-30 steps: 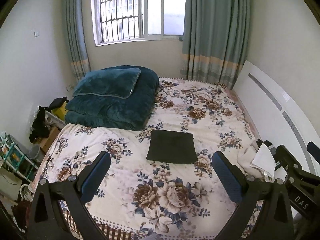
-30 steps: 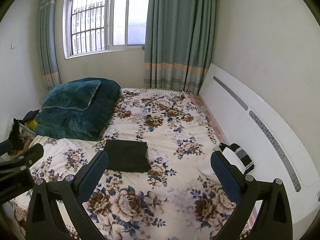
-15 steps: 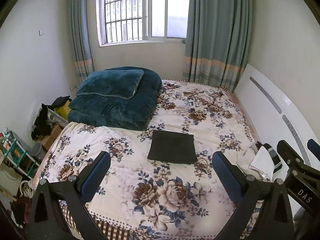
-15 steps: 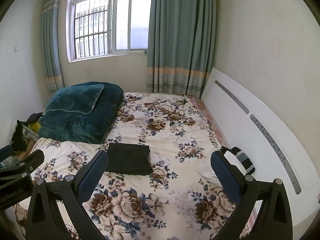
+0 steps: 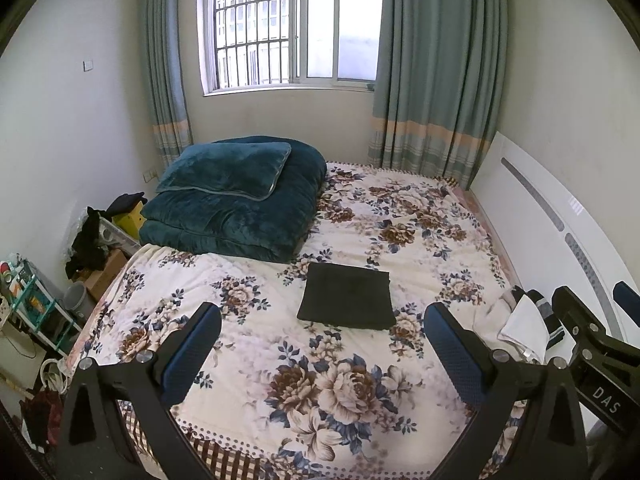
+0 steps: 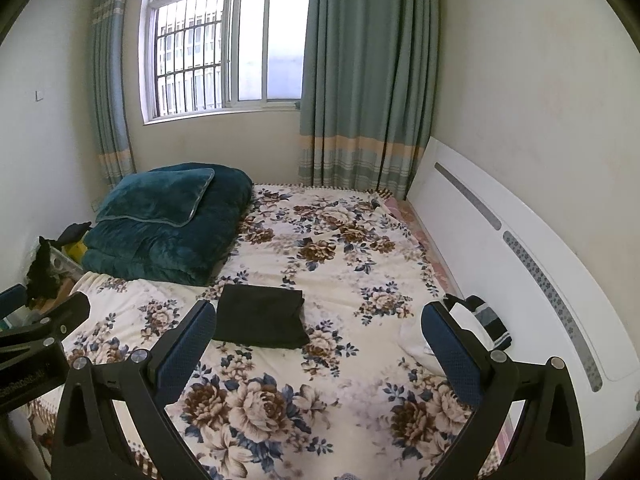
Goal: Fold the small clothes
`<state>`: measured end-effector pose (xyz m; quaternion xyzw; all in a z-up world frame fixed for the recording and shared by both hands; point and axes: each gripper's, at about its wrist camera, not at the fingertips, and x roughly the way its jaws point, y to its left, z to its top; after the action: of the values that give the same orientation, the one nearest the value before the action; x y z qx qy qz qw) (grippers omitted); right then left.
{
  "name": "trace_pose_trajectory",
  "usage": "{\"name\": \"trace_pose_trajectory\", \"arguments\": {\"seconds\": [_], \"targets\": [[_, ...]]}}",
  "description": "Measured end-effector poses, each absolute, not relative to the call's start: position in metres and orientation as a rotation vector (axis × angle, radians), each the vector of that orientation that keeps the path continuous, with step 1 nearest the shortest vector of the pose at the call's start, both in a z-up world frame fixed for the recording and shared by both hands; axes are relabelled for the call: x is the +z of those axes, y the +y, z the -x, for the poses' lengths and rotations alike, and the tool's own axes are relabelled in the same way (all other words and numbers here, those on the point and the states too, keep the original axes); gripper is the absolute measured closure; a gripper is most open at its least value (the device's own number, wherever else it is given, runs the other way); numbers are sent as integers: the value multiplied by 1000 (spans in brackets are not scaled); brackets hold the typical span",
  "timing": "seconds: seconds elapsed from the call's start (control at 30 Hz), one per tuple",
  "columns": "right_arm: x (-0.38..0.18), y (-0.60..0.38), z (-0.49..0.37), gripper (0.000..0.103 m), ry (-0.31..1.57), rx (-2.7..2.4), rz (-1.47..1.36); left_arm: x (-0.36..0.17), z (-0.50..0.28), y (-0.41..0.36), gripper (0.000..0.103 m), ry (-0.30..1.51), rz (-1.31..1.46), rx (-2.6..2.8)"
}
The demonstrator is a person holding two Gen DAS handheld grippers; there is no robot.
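Left wrist: dark garment (image 5: 347, 297) folded flat on bed (image 5: 400, 216); white pile (image 5: 524, 322), seemingly unfolded, remains; both claws spread, empty.

Soft daylight from the window (image 5: 296, 24); fisheye-bent, dark-cornered edges.

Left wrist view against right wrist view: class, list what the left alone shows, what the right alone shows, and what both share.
Only the left wrist view shows the grey bin, the teal shelf rack on the floor and the other gripper's "DAS" label.

Only the right wrist view shows the full white headboard down to its lower end.

Both show the folded black garment on the floral bedspread, the teal quilt, the striped clothes near the headboard, and open, empty grippers.
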<state>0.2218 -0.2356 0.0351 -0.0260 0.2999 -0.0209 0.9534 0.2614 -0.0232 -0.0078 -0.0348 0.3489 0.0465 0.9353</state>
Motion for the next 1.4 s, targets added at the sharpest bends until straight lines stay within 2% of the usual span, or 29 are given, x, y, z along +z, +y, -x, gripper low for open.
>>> {"name": "trace_pose_trajectory", "arguments": {"seconds": [1.4], "targets": [[34, -224, -213, 0, 602, -33, 54, 1, -239, -25, 0, 683, 82, 135]]}}
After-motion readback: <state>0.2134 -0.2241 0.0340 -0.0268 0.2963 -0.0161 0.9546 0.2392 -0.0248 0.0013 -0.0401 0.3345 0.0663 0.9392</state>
